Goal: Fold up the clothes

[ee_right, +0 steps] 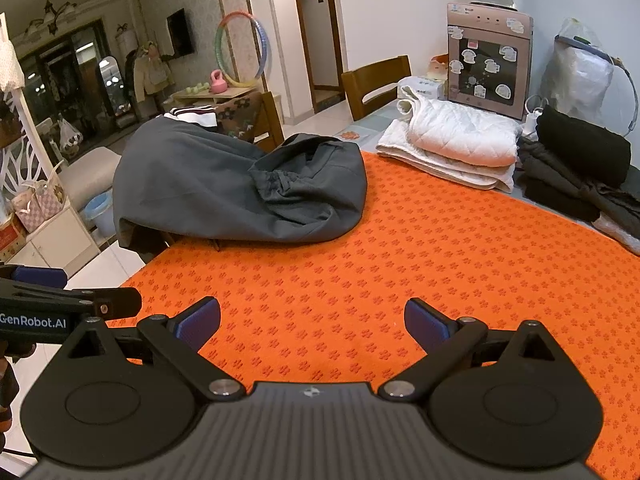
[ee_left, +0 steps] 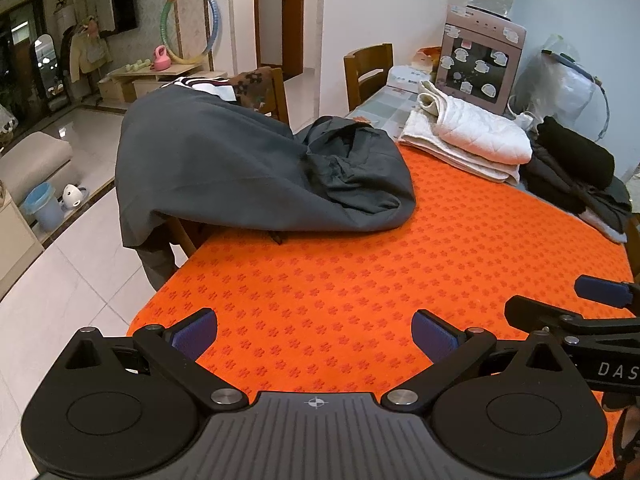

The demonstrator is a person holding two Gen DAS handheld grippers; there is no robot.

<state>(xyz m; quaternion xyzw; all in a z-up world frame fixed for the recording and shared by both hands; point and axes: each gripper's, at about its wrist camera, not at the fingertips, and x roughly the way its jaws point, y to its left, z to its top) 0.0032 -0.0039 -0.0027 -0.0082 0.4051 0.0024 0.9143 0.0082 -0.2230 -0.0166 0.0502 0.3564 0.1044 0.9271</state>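
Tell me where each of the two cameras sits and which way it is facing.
Left wrist: on the left gripper, looking forward over the orange cloth at the grey garment; its open fingers and the right gripper's tip at the right edge show.
Right wrist: on the right gripper, facing the same way; its open fingers and the left gripper at the left edge show.
Shared: the garment, white folded pile, dark pile.
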